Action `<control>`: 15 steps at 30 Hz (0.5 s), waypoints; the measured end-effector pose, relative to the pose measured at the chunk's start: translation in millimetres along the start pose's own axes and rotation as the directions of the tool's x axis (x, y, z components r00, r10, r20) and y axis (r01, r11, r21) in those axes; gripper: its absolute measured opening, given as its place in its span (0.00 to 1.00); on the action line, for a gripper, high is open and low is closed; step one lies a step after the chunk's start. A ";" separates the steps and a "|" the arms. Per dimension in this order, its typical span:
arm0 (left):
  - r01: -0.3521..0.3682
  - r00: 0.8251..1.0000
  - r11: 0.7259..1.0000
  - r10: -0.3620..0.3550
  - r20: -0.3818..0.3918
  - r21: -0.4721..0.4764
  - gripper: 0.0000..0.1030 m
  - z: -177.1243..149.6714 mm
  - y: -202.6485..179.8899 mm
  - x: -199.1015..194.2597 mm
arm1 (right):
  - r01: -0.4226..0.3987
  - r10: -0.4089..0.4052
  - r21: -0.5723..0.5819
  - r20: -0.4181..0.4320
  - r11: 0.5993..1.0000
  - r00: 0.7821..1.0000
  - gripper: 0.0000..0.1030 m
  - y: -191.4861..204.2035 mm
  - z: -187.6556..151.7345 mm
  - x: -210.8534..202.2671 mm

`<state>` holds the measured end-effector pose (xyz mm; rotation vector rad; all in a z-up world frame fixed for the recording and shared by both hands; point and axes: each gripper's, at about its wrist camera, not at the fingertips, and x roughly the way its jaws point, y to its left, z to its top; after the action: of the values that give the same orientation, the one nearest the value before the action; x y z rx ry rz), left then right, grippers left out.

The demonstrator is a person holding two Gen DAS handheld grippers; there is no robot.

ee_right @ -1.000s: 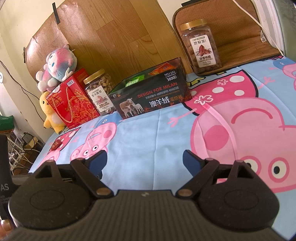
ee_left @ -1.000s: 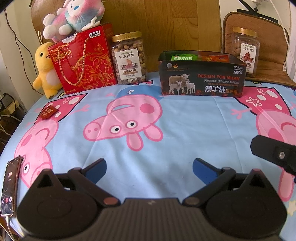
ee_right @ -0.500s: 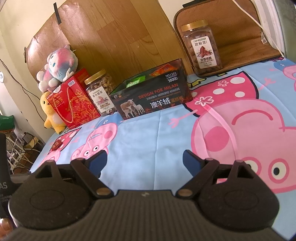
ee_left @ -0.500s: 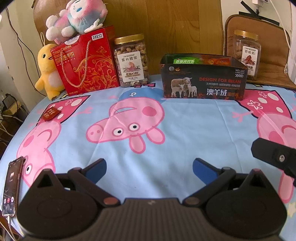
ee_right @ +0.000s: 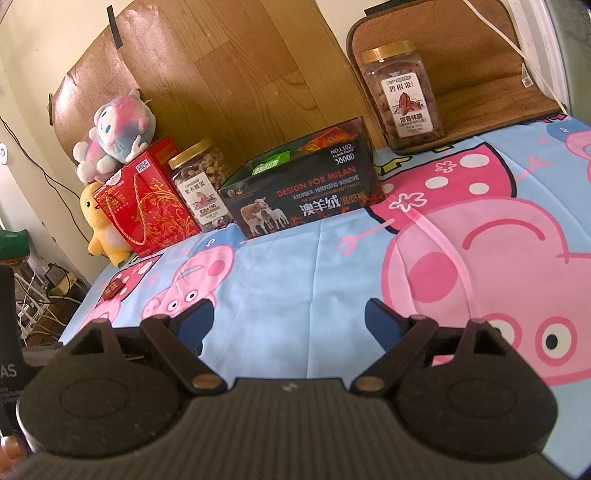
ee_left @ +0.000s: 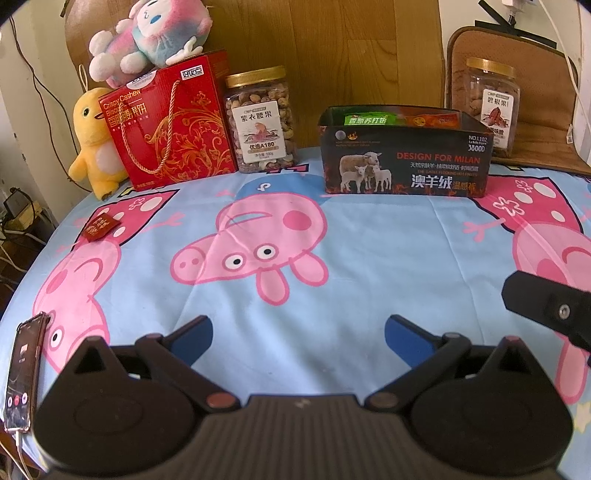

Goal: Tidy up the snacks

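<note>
A black cardboard box [ee_left: 404, 166] with sheep printed on it stands at the back of the table and holds a green snack pack [ee_left: 365, 120] and an orange one [ee_left: 432, 120]. It also shows in the right wrist view [ee_right: 303, 192]. A small red snack packet [ee_left: 100, 227] lies far left on the cloth, and shows in the right wrist view [ee_right: 113, 288]. My left gripper [ee_left: 297, 334] is open and empty, low over the front of the table. My right gripper [ee_right: 288, 319] is open and empty; part of it shows at the right of the left wrist view [ee_left: 550, 308].
A cashew jar [ee_left: 260, 120], a red gift box [ee_left: 170, 122] with a plush toy [ee_left: 147, 33] on top and a yellow plush duck [ee_left: 94, 144] line the back left. A pecan jar [ee_right: 402, 96] stands back right. A phone [ee_left: 22, 373] lies at the front left edge.
Both grippers have drifted slightly back and up, so the things at the back sit a little lower in view. Both stay open and empty.
</note>
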<state>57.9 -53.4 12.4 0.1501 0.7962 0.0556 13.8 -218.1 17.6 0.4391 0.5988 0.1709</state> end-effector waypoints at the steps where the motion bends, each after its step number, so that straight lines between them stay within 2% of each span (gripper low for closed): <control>1: 0.001 1.000 1.000 -0.001 -0.001 0.001 1.00 -0.3 -0.1 0.2 | 0.000 0.000 0.000 -0.001 1.000 1.000 0.88 0.1 0.0 0.1; 15: 0.014 1.000 1.000 -0.014 -0.005 -0.002 1.00 -0.5 -2.9 -2.4 | -0.001 0.001 -0.001 0.001 1.000 1.000 0.88 0.1 -0.3 0.3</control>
<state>55.8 -56.5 13.3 0.1421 0.8024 0.0439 13.9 -217.8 17.3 0.4388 0.5976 0.1714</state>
